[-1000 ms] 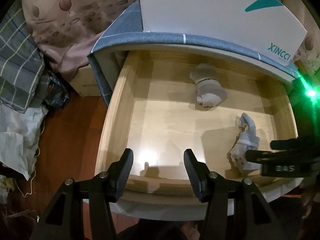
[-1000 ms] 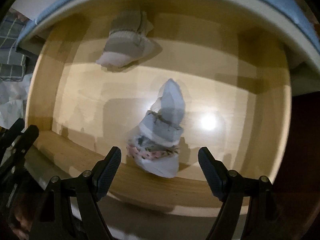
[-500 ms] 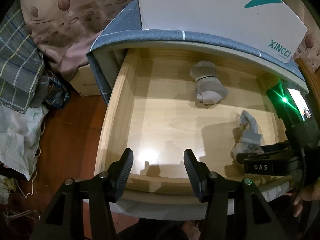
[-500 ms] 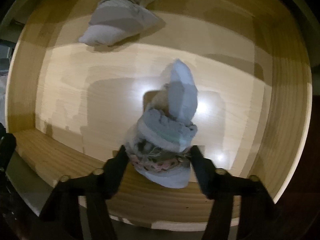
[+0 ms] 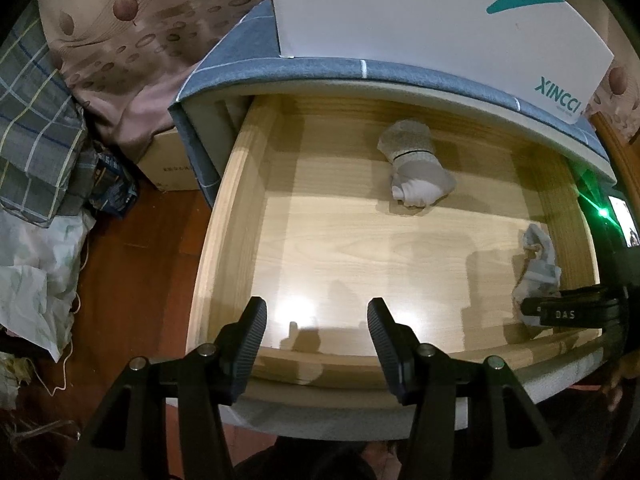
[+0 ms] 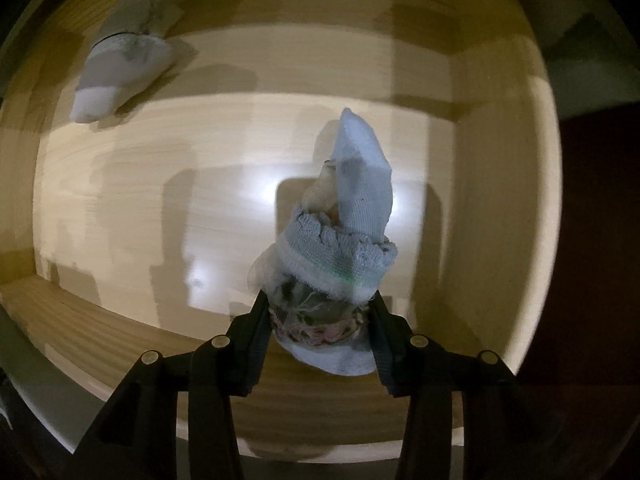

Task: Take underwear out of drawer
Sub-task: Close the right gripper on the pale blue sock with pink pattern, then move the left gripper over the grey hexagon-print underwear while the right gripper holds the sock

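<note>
While the left gripper (image 5: 316,336) hung wide apart and empty over the near rim of the open wooden drawer (image 5: 224,216), the right gripper (image 6: 318,328) pointed down at the near right corner, its jaws closing with their pads against the sides of a pale blue rolled bundle of underwear (image 6: 340,256) resting on the drawer floor. Farther back lay a second grey-white bundle (image 5: 416,172), untouched, so the task looked barely begun: nothing had been lifted out yet.
</note>
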Tool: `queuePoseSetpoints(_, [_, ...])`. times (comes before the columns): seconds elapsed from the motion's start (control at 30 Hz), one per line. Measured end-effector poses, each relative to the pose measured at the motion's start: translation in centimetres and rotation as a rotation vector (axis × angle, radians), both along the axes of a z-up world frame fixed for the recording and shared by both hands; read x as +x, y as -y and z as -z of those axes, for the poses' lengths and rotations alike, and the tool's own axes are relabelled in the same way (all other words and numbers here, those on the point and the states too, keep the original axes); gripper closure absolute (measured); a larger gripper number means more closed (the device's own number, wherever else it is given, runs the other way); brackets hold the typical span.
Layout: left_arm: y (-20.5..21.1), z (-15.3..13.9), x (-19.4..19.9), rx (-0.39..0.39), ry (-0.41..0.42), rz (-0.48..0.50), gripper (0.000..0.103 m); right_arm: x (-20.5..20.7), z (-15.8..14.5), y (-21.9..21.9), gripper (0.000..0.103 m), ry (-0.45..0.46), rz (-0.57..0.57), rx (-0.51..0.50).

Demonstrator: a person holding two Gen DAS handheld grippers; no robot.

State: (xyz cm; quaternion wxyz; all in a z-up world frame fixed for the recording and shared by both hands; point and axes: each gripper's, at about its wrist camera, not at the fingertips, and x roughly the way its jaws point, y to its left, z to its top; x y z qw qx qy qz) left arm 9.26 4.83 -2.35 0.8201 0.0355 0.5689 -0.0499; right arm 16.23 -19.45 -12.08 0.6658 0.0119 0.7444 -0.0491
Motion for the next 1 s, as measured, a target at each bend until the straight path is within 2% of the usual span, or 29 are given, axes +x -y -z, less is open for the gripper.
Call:
queuePoseSetpoints(0.1, [0.1,0.1,0.0,0.002,-0.003,0.007,0.049,-0.3,-0.1,0.4,0.064,0.006,-0.007,-0.008])
queuePoseSetpoints(0.27, [0.3,0.2,0.4,0.000,-0.019,0.047,0.049,-0.8,-0.2,-1.4,0.065,0.014,-0.071,-0.052])
queuePoseSetpoints(0.47, [2.0,-0.1,0.6,0.014,-0.004,0.218,0.049,-1.5,-0.3,-2.3,0.065,0.026,-0.081,-0.065])
queuePoseSetpoints(0.53, [2.4,-0.3,0.9,0.006,0.013,0.262,0.049,-2.3,-1.0,-0.8,0.065,0.031,-0.082,-0.064])
queuePoseSetpoints(0.73, [3.6,-0.6,2.2,-0.015,0.045,0.393,0.049,-2.9,-1.0,-1.3,0.065,0.032,-0.086,-0.065])
queuePoseSetpoints(1.0, [5.8,-0.1,3.7,0.045,0.075,0.615,0.049,-2.3,-1.5,-0.2,0.065,0.032,-0.083,-0.061])
